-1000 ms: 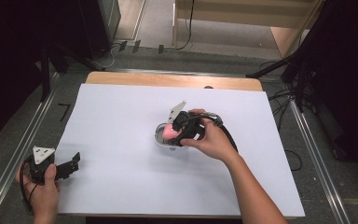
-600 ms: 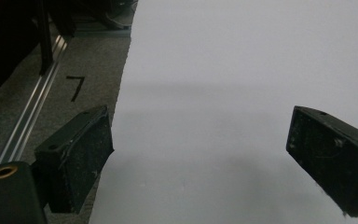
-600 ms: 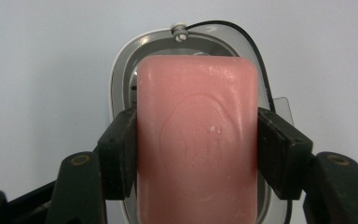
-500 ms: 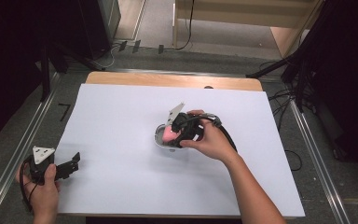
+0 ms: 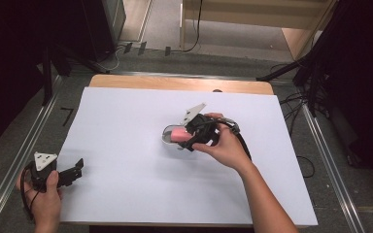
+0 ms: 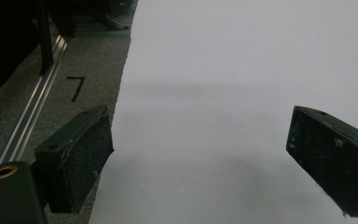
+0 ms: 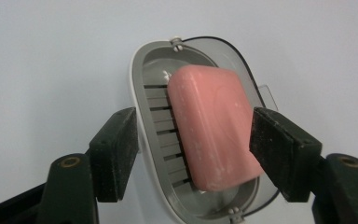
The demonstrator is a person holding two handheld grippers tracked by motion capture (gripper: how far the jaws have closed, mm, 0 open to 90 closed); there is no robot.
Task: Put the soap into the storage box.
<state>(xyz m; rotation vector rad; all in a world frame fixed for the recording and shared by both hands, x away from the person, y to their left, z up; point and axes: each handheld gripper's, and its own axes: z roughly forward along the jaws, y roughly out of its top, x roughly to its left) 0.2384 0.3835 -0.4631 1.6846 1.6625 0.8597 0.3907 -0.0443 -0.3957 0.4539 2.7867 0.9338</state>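
Jaws of the right gripper, just opening, straddle the pink soap in its slatted dish; from above, slats are hidden; left gripper gapes empty.

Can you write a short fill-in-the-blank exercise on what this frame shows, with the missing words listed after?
1. The soap bar in the dish is ____ in colour.
2. The soap bar lies between the jaws of the ____ gripper.
3. The left gripper has its jaws wide ____ over the white table sheet.
4. The floor beside the table bears the black digit ____.

Missing words: pink; right; open; 7
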